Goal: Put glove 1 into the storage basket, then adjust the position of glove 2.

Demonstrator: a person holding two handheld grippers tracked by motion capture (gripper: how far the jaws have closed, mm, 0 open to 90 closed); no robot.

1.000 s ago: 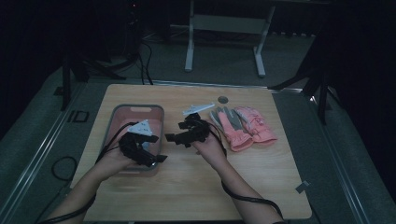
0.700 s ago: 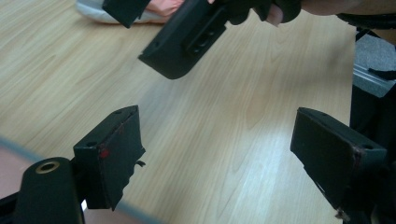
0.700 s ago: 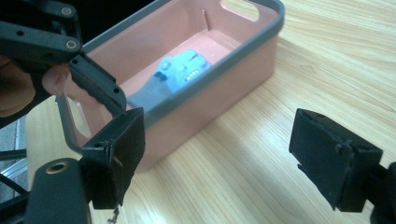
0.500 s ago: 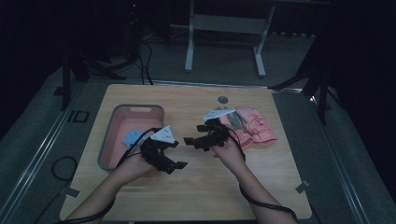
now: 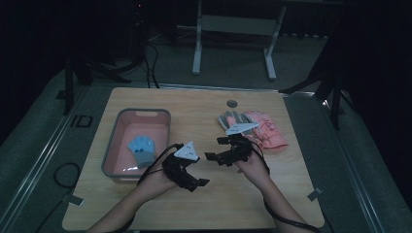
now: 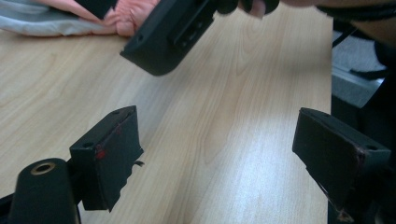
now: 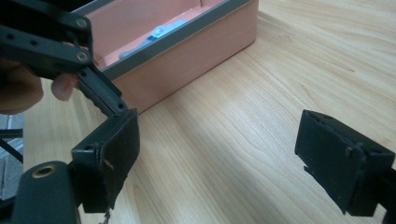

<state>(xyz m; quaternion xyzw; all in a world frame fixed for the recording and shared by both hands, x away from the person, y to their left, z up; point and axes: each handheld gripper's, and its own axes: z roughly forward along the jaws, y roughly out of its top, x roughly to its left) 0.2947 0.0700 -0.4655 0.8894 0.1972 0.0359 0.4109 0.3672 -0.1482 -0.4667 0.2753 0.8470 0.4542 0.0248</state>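
A pink bin [image 5: 112,150] stands at the table's left with a blue-grey glove [image 5: 141,148] lying in it. A pair of pink gloves [image 5: 266,130] and a grey glove [image 5: 229,119] lie at the right. My left gripper [image 5: 196,183] hovers over the table's middle, just right of the bin, open and empty [image 6: 217,149]. My right gripper [image 5: 214,148] faces it from the right, also open and empty [image 7: 215,140], close in front of the pink gloves. The right gripper view shows the bin [image 7: 196,46] and the blue-grey glove [image 7: 156,33] beyond its jaws.
The wooden table [image 5: 209,208] has bare board around both grippers. A small round grey disc [image 5: 232,103] sits near the far edge. In the left gripper view the right gripper's jaw [image 6: 168,32] hangs close ahead, with a pink glove [image 6: 135,14] behind it.
My left gripper has moved right, away from over the bin to the table's middle. My right gripper has shifted right and slightly nearer. The blue-grey glove now lies uncovered in the bin.
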